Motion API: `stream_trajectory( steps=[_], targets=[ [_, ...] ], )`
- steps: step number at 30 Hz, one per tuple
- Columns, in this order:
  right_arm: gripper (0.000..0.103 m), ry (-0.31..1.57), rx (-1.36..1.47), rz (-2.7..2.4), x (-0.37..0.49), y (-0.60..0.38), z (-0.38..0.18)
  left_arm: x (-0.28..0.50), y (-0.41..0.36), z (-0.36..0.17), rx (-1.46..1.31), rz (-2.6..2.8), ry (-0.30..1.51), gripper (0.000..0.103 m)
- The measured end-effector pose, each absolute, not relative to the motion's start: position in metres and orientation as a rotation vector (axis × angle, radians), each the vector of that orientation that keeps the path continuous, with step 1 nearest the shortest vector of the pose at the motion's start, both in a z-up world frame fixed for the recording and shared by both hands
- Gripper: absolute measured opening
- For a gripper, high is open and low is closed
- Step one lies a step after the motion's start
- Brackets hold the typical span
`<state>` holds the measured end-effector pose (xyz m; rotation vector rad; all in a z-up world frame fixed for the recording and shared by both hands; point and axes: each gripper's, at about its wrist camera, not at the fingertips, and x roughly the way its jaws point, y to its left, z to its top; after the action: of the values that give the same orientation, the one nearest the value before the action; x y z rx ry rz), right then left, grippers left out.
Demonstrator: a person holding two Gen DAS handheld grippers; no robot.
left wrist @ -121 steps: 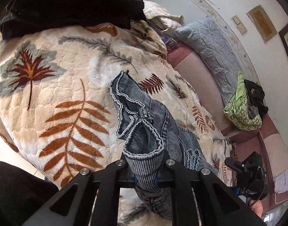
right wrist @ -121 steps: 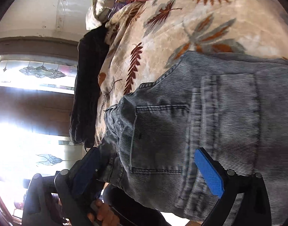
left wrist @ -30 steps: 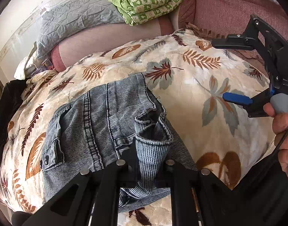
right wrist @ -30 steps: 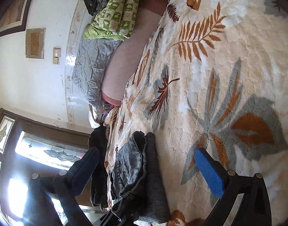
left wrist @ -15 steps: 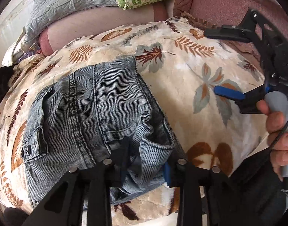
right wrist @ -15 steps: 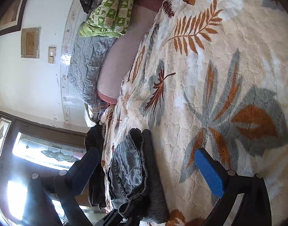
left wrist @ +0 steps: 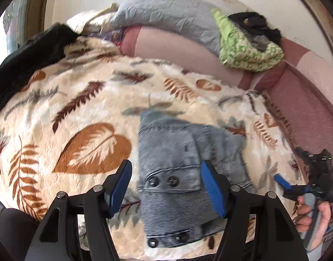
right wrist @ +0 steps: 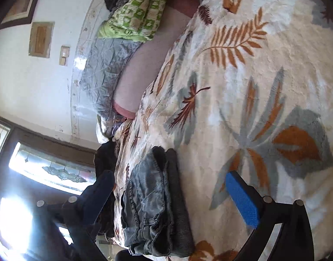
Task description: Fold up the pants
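Left gripper [left wrist: 166, 187] hovers agape over folded pants [left wrist: 177, 174] (right gripper [right wrist: 173, 198] likewise).

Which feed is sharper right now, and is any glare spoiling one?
Left wrist: motion blur smears the pants and blanket. Right wrist: sharper, pants crisp, but the window blows out the lower left, silhouetting one finger.

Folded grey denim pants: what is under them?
The folded grey denim pants lie on the cream leaf-print fleece blanket, which shows all around them. The blanket beneath the stacked layers is covered.
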<state>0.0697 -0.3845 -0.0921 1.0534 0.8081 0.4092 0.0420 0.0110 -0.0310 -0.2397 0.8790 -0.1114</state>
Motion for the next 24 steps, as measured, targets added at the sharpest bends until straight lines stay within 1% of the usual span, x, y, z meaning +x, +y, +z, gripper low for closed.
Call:
stream_trajectory(
  steps=[4, 6, 8, 9, 10, 11, 12, 14, 16, 17, 20, 22, 24],
  targets=[
    [0.103, 0.869, 0.986, 0.698, 0.068, -0.31, -0.065, 0.044, -0.006, -0.079, -0.146, -0.141, 0.998, 0.066],
    [0.103, 0.909, 0.967, 0.781, 0.073, -0.279, -0.063, 0.038, -0.012, -0.088, -0.133, -0.176, 1.0, 0.067],
    [0.103, 1.005, 0.927, 0.764, 0.081, -0.257, -0.082, 0.034, -0.013, -0.09, -0.134, -0.182, 0.993, 0.067],
    [0.103, 1.095, 0.877, 0.671, 0.086, -0.251, -0.103, 0.033, -0.011, -0.089, -0.147, -0.194, 0.994, 0.067],
    [0.099, 1.182, 0.888, 0.592, 0.087, -0.25, -0.129, 0.034, -0.008, -0.089, -0.176, -0.219, 1.011, 0.067],
    [0.098, 1.122, 0.97, 0.59, 0.08, -0.259, -0.137, 0.033, -0.004, -0.087, -0.203, -0.231, 1.016, 0.067],
    [0.098, 1.083, 1.02, 0.606, 0.076, -0.266, -0.134, 0.032, 0.0, -0.083, -0.213, -0.232, 0.999, 0.067],
    [0.098, 1.137, 1.053, 0.589, 0.074, -0.272, -0.131, 0.025, 0.009, -0.069, -0.225, -0.208, 0.923, 0.067],
    [0.098, 1.16, 0.991, 0.56, 0.076, -0.272, -0.118, 0.024, 0.019, -0.059, -0.248, -0.2, 0.859, 0.067],
    [0.099, 1.154, 0.959, 0.556, 0.077, -0.269, -0.108, 0.027, 0.02, -0.06, -0.242, -0.187, 0.856, 0.067],
    [0.099, 1.089, 0.903, 0.631, 0.09, -0.254, -0.069, 0.045, 0.015, -0.092, -0.219, -0.217, 1.011, 0.067],
    [0.099, 1.061, 0.86, 0.671, 0.108, -0.238, -0.044, 0.041, 0.016, -0.096, -0.221, -0.218, 0.98, 0.068],
    [0.099, 1.078, 0.829, 0.698, 0.134, -0.22, -0.034, 0.04, 0.012, -0.095, -0.195, -0.215, 0.973, 0.068]
  ],
)
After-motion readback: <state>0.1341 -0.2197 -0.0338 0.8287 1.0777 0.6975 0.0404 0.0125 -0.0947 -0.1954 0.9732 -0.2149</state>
